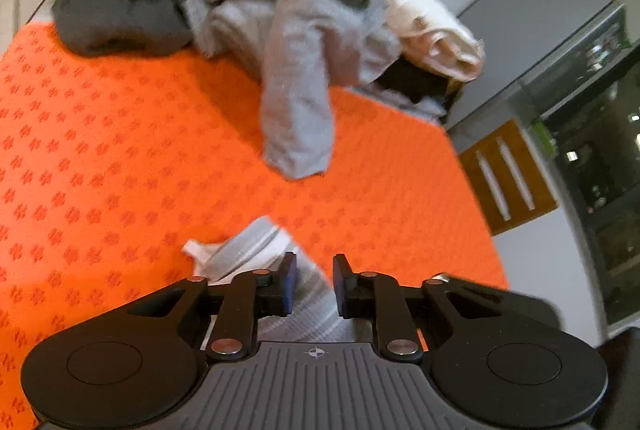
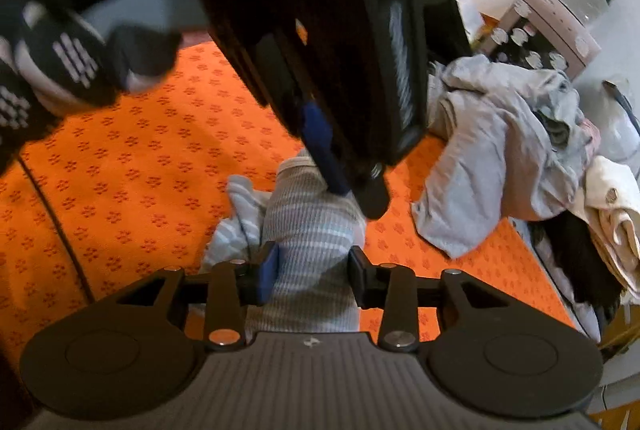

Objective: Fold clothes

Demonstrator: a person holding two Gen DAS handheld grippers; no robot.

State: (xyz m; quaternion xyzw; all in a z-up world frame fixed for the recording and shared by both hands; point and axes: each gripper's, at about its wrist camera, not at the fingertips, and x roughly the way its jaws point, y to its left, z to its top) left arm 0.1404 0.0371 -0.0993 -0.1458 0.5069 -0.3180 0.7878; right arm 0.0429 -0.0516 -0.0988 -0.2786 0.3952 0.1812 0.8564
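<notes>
While the small grey-and-white striped knit garment (image 2: 308, 230) lay bunched on the orange patterned bench (image 1: 120, 150), its long axis ran between the right gripper (image 2: 312, 270), whose fingers straddled it without visibly pressing, and the left gripper (image 1: 314, 282), fingers nearly closed over its far end.

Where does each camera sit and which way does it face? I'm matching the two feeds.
Left wrist: on the left tool, angled down over the orange cloth toward the laundry pile; its fingers straddle a striped garment.
Right wrist: on the right tool, angled down at that garment; the left tool and a gloved hand show.
Shared: garment, cloth, pile.
</notes>
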